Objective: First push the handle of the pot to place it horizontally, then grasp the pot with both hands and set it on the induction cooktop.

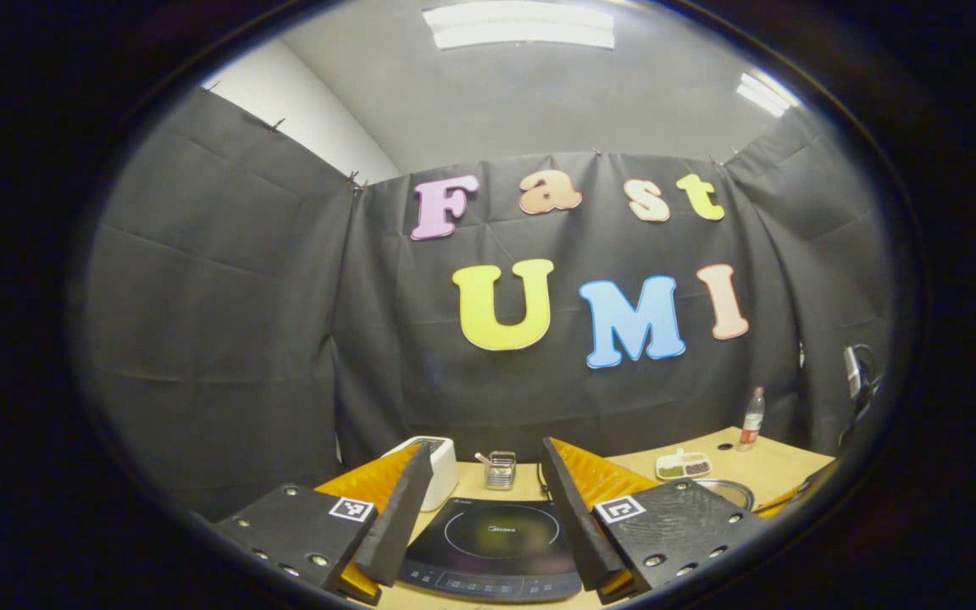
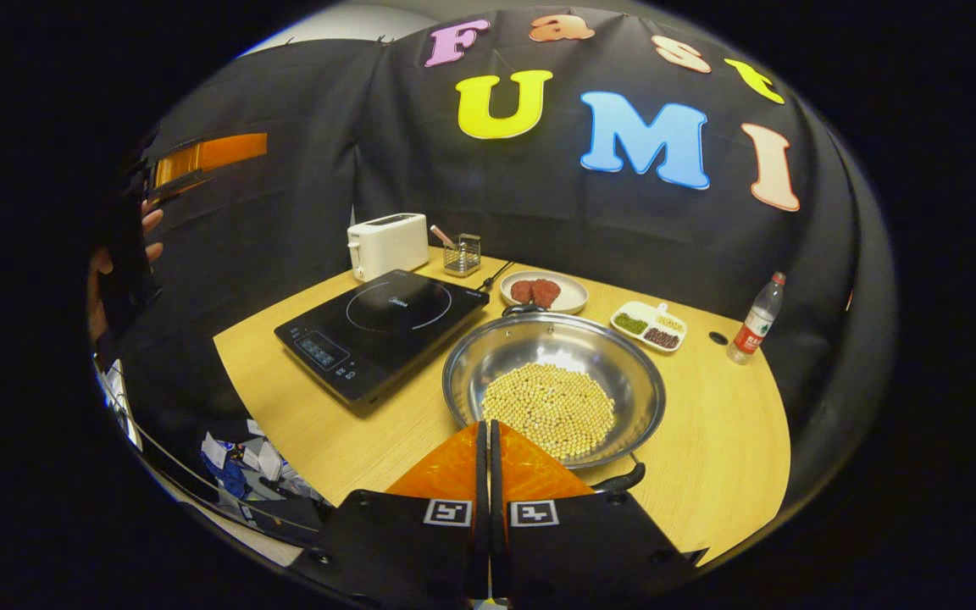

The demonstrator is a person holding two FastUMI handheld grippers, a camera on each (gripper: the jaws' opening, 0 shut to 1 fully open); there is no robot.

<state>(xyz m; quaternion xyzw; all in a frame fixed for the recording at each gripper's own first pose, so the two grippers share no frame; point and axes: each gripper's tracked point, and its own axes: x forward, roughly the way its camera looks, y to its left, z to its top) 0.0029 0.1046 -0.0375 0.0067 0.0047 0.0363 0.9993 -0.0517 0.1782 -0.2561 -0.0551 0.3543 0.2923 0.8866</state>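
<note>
Hovering with fingers pressed together and empty, the right claw (image 2: 485, 436) sits just short of the pot (image 2: 554, 385), whose near handle (image 2: 621, 479) seems not yet pushed, though it is half hidden. The cooktop (image 2: 382, 326) lies ahead-left, bare, so both steps remain. The left claw (image 1: 488, 487) is spread wide above the one cooktop; one pot, two handles, far one (image 2: 524, 309).

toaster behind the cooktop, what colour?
White. The toaster shows best in the right gripper view, at the table's far edge behind the black induction cooktop.
</note>
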